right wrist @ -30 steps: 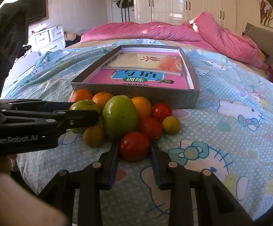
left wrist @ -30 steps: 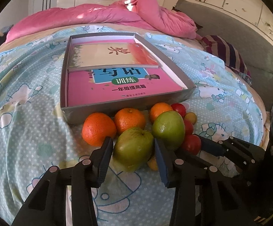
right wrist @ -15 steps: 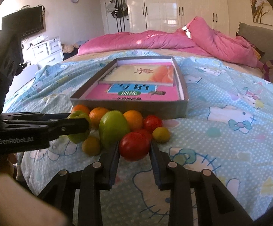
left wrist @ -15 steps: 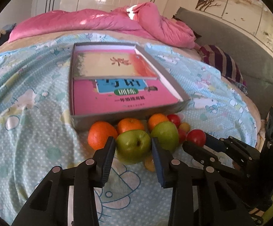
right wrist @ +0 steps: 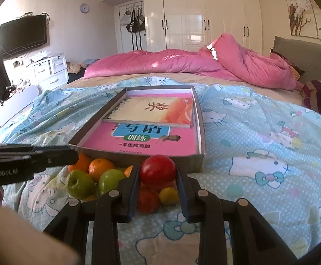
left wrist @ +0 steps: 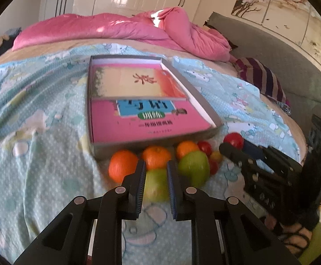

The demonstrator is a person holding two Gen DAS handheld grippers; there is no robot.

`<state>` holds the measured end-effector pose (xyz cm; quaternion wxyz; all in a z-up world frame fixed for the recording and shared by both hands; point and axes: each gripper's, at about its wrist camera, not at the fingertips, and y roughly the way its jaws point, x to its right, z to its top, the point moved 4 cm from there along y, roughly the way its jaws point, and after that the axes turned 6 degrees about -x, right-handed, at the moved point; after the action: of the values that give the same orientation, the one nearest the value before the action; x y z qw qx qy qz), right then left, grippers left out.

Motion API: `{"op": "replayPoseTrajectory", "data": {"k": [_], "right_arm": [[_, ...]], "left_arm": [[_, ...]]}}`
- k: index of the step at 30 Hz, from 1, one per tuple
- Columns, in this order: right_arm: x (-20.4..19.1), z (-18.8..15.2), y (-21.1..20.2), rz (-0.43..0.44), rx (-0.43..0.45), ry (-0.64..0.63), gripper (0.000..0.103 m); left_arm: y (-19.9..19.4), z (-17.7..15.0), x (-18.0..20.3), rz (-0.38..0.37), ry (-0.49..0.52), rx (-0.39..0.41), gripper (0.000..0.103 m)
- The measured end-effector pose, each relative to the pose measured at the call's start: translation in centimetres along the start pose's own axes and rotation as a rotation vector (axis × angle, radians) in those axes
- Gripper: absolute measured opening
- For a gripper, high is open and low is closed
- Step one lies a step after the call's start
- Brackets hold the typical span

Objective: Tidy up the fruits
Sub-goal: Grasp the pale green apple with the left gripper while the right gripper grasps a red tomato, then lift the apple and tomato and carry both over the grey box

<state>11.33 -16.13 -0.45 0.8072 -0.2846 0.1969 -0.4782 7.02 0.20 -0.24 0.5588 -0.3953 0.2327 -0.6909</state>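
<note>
The bedsheet [right wrist: 260, 132] is pale blue with white dots and cartoon cats in pink bows. A rumpled quilt [right wrist: 182, 64] behind is solid pink. The grey box [right wrist: 201, 119] holds two books — one pink [right wrist: 142, 141] with a blue and green label, one [right wrist: 158, 110] cream fading to orange. Fruit: a red tomato [right wrist: 157, 169], green apples [right wrist: 79, 183], oranges [left wrist: 123, 165], one small yellow fruit [right wrist: 169, 196]. Both tools — black. The pillow [left wrist: 260, 79] is striped maroon and purple.

"GenRobot.AI" is printed on the left gripper [right wrist: 72, 154]; "训练" on the pink book [right wrist: 138, 141].
</note>
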Motion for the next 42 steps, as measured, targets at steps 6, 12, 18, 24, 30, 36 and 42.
{"op": "replayPoseTrajectory", "data": {"k": [6, 12, 18, 24, 30, 36, 42], "right_arm": [[0.2, -0.3, -0.3, 0.003, 0.007, 0.005, 0.032], [0.1, -0.4, -0.4, 0.002, 0.012, 0.002, 0.032], [0.1, -0.3, -0.3, 0.01, 0.01, 0.003, 0.032], [0.0, -0.3, -0.1, 0.012, 0.006, 0.002, 0.032], [0.4, 0.4, -0.2, 0.027, 0.023, 0.027, 0.032], [0.8, 2.1, -0.2, 0.025, 0.053, 0.036, 0.032], [0.9, 4.1, 1.6, 0.038, 0.049, 0.032, 0.032]], "left_arm": [[1.1, -1.6, 0.3, -0.025, -0.004, -0.071, 0.038], [2.5, -1.8, 0.8, 0.041, 0.02, -0.102, 0.046], [3.7, -1.0, 0.6, 0.07, -0.027, -0.114, 0.049], [3.8, -0.9, 0.7, 0.067, -0.029, -0.108, 0.048], [1.0, 0.1, 1.4, 0.038, -0.009, -0.028, 0.044], [-0.1, 3.3, 1.0, 0.053, -0.015, 0.032, 0.041], [1.7, 5.6, -0.6, 0.08, -0.05, 0.032, 0.04]]}}
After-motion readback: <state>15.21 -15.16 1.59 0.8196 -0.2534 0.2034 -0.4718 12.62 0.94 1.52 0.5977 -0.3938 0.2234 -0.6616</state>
